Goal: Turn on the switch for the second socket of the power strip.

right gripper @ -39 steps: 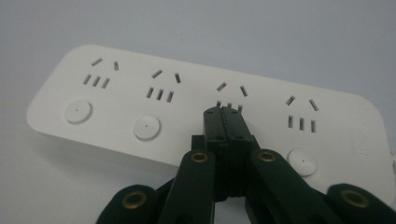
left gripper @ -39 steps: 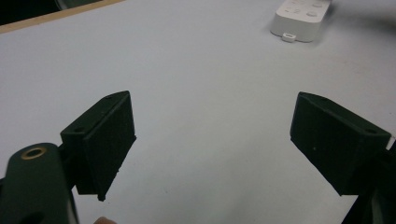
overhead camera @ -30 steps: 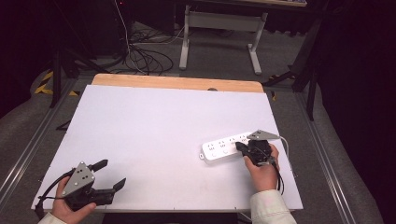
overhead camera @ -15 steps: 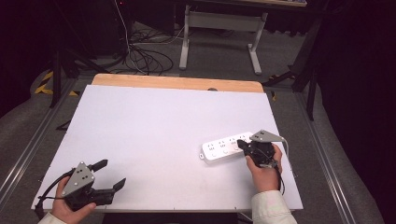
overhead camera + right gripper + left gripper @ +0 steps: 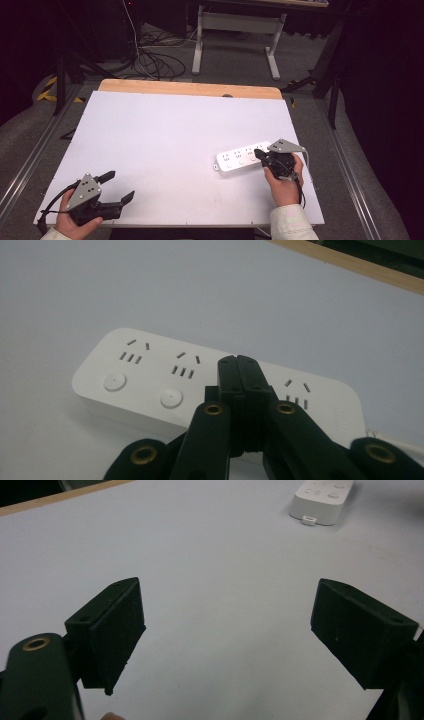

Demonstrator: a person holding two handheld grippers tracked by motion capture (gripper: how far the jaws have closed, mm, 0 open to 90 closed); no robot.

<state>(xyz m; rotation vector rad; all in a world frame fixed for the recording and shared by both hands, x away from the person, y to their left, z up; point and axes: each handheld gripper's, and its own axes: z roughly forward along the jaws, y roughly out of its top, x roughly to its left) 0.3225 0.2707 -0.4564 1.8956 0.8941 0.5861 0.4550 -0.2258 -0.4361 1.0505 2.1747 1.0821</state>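
A white power strip [image 5: 239,158] lies flat on the white table [image 5: 175,130] at the right front. It has several sockets, each with a round button [image 5: 115,382]. My right gripper [image 5: 259,151] is shut with nothing between its jaws. Its closed tips [image 5: 238,363] rest on or just over the strip's top [image 5: 150,370], between the second and last sockets, and hide what lies under them. My left gripper [image 5: 118,185] is held at the table's front left corner, far from the strip, and stands wide open and empty. In the left gripper view its pads [image 5: 117,630] frame bare table, with the strip's end [image 5: 324,496] far ahead.
The strip's white cable [image 5: 307,165] runs off past my right hand toward the table's right edge. A wooden strip [image 5: 190,89] borders the far edge of the table. Beyond it on the floor are cables [image 5: 150,60] and a stand's metal legs [image 5: 235,35].
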